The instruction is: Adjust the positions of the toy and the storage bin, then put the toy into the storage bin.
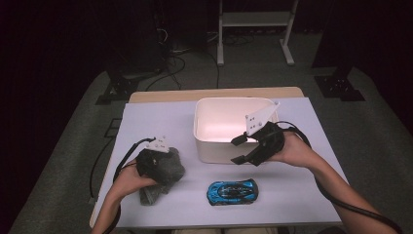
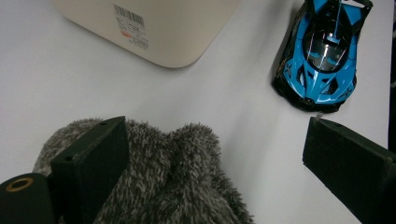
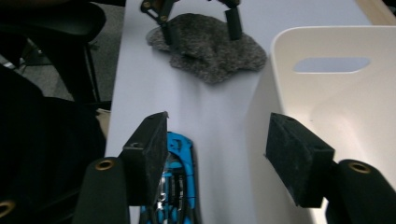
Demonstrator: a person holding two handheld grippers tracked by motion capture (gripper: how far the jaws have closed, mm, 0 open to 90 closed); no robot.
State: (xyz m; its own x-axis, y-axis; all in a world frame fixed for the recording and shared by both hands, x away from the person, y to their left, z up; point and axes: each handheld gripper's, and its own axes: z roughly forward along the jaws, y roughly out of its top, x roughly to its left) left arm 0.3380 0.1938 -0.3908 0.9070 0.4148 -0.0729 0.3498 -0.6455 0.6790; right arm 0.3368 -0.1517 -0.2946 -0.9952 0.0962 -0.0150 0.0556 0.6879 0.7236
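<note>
The left claw [image 1: 157, 171] stands released over the grey fuzzy cloth [image 1: 168, 174] near the bench's [image 1: 146, 117] left edge, one jaw against the pile, nothing clamped. The right claw [image 1: 242, 148] hangs released at the white bin's [image 1: 214, 148] front wall — empty. The blue toy car [image 1: 232, 192] lies near the front edge, with bare bench all round it. The left gripper view shows a barcode label [image 2: 131, 27] on the bin's smooth, round-cornered wall; the right gripper view shows its oval handle slot [image 3: 331, 64].

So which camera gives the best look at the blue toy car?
The left gripper view: the blue toy car shows nearly whole and sharp. The high view shows it whole but small; in the right gripper view a jaw hides part of it.
</note>
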